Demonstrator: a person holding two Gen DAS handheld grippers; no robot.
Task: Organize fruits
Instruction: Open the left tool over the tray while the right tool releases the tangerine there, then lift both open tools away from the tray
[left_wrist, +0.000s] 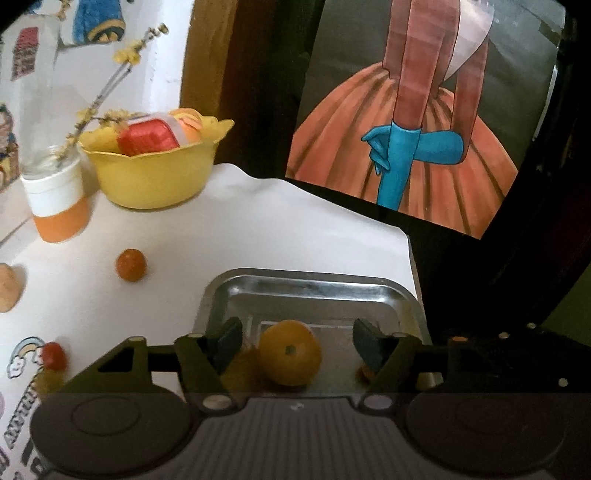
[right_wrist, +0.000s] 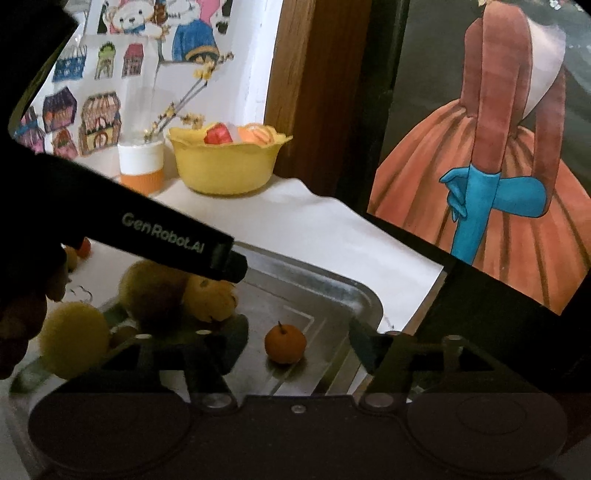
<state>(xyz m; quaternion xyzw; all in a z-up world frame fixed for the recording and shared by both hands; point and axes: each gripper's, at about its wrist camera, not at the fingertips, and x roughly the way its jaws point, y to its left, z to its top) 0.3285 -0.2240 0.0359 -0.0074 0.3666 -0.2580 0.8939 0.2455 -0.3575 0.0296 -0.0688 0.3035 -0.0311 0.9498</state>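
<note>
The metal tray (right_wrist: 354, 295) fills the lower middle of both views, lying on the white-covered bench (left_wrist: 221, 229) with its right rim close to the bench edge. A knock from either tool could slide it off there. The round fruit on its smooth floor can roll at a light touch.

The left tongs (left_wrist: 295, 347), bottom centre of the left view, stand open and angled down, with the yellow-orange fruit (left_wrist: 290, 352) lying free on the tray between the fingers. Lifting carelessly could clip it.

The right tongs (right_wrist: 299, 347), bottom centre of the right view, also stand open and tilted down, around the small orange fruit (right_wrist: 285, 343) without pressing it. The left tool crosses that frame from the left, near the fruit pile (right_wrist: 155, 291), so the two could collide.

Loose small fruits (left_wrist: 130, 265) remain on the bench at left.
</note>
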